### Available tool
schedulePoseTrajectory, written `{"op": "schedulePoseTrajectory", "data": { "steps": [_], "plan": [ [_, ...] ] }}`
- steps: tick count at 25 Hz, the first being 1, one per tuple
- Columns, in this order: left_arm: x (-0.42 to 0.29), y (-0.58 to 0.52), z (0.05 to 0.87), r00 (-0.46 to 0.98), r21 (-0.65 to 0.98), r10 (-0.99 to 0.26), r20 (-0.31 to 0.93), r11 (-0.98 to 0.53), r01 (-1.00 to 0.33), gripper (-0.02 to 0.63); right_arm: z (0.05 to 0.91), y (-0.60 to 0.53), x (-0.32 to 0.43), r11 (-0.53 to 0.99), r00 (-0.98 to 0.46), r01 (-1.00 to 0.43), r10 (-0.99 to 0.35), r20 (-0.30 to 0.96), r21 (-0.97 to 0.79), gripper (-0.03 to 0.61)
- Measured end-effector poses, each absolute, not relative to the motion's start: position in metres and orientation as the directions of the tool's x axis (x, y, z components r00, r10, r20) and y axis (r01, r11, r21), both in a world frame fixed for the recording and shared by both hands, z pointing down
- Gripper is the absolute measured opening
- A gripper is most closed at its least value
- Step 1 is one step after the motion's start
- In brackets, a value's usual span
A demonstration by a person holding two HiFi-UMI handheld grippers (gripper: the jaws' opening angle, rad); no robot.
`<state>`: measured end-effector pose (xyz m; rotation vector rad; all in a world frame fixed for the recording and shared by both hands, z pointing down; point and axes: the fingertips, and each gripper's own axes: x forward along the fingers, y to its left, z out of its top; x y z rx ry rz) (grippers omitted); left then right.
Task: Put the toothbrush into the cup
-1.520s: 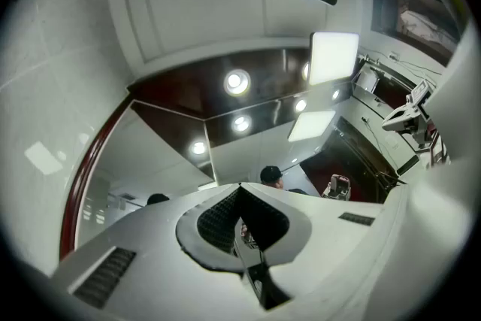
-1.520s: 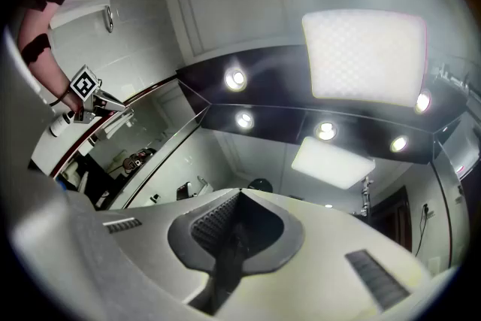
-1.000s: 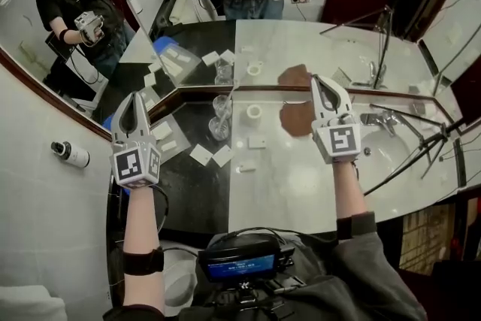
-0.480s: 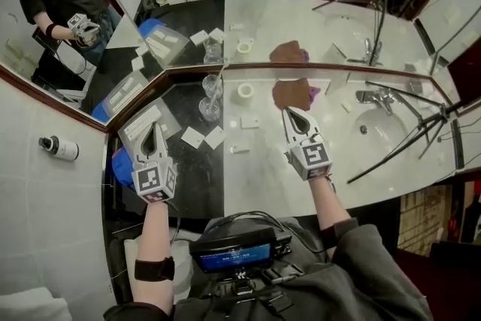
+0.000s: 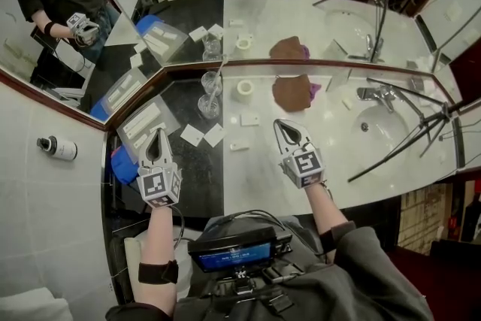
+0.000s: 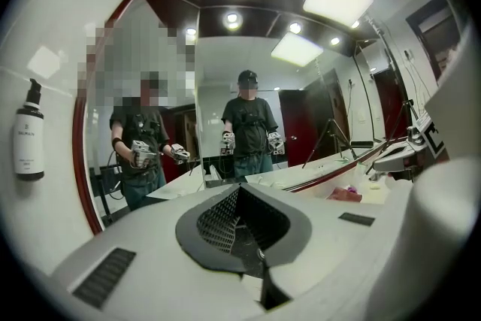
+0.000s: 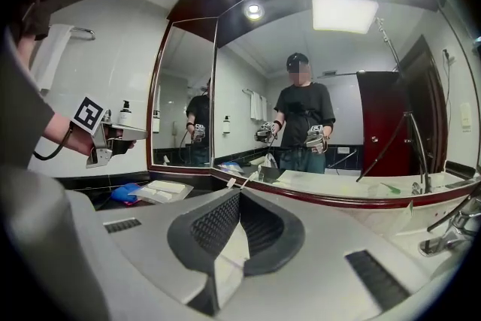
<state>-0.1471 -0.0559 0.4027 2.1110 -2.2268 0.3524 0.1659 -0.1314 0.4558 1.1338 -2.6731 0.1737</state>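
Since the slim white toothbrush (image 5: pixel 215 83) already seems to lean inside the clear glass cup (image 5: pixel 208 107), well ahead of and between the left claw (image 5: pixel 156 136) and right claw (image 5: pixel 282 125), both closed on nothing, the task looks finished.

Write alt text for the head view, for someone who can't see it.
Seen from above, a person holds two closed, empty grippers, the left gripper and right gripper, over a bathroom counter. Ahead, by the mirror, stands a glass cup with what looks like a toothbrush in it, a brown cloth and a sink to its right.
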Motion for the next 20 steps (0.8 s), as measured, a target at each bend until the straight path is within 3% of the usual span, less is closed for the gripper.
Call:
{"op": "schedulePoseTrajectory", "data": {
  "steps": [5,12,20],
  "plan": [
    [-0.145,-0.055,0.411,-0.061,-0.117,-0.975,0.211,0.037,-0.992,0.002,0.479,-0.136,0.150,0.710,-0.686,-0.703,-0.658,0.309,-0.049,0.026],
    [-0.147,-0.063,0.419,-0.048,-0.123,-0.972,0.229,0.020,-0.992,0.002,0.511,-0.164,0.089,0.698,-0.740,-0.669,-0.596,0.311,-0.256,0.132],
    [-0.160,-0.076,0.428,-0.017,-0.133,-0.976,0.217,-0.013,-0.991,0.003,0.545,-0.206,0.008,0.620,-0.773,-0.630,-0.560,0.298,-0.468,0.172]
  ]
}}
